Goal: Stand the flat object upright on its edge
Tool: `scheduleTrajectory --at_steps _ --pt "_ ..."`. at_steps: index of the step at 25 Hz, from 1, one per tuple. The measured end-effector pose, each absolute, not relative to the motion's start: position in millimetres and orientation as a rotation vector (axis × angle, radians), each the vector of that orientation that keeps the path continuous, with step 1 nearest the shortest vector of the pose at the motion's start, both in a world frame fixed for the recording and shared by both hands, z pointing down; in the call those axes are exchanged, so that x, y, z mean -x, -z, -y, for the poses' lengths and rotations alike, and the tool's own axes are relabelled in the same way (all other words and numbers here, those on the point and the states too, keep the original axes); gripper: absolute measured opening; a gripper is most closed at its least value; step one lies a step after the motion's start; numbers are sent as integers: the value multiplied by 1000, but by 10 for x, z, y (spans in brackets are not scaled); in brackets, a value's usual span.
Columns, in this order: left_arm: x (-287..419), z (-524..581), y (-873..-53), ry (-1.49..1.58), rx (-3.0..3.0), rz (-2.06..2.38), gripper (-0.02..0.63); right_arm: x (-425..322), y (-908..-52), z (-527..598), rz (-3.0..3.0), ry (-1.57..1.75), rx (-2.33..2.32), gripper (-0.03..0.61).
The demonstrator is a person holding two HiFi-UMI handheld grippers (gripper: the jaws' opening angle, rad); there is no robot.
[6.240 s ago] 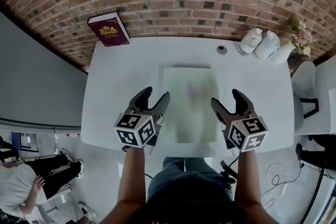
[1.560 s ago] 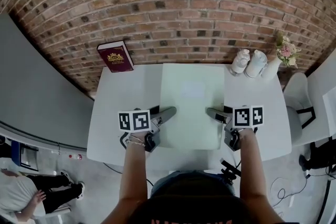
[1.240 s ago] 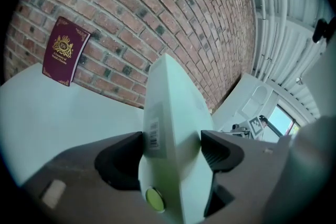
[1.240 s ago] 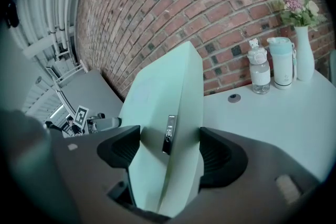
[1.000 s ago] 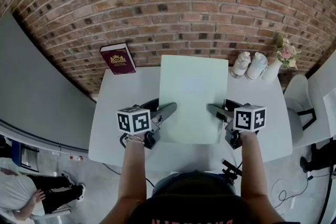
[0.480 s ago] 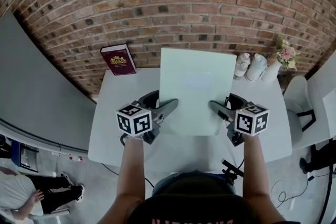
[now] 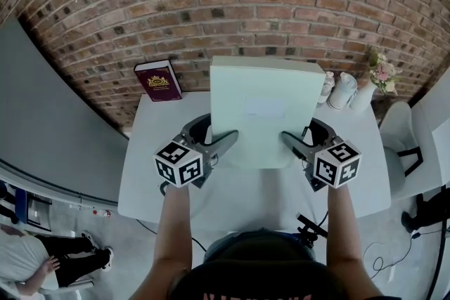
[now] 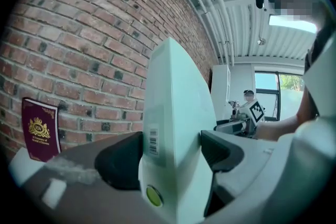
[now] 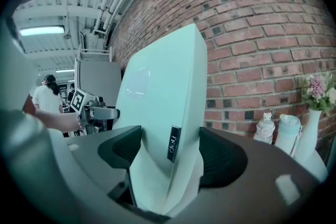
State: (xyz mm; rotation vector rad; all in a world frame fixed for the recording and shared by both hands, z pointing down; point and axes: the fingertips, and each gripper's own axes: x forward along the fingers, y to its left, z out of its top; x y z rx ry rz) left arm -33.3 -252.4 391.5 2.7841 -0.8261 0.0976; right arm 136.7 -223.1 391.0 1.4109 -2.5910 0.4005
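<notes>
The left hand-held gripper (image 7: 214, 131) and the right hand-held gripper (image 7: 301, 131) each squeeze one side of the green box (image 7: 264, 109), tipped up over the white tabletop (image 7: 246, 197).

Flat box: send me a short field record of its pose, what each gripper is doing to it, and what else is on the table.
object: flat box, pale green
pose: raised steeply, broad face toward the person, top leaning toward the brick wall; not fully upright
lower edge: close to the table; contact cannot be told
left gripper: clamped on the box's left side, barcode label between the jaws
right gripper: clamped on the box's right side
nearby: red book at the wall, far left corner
</notes>
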Motion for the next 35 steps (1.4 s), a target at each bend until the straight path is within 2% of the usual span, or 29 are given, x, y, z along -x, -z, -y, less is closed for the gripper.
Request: scheduleTrajectory --at_steps 18,35 --pt "199 2604 -3808 -148 -2926 865 359 -1477 -3697 2277 2560 10 -1486 339" --pt "104 2830 -4213 -261 -2852 900 359 -1570 -4078 2544 2513 -22 -1441 339"
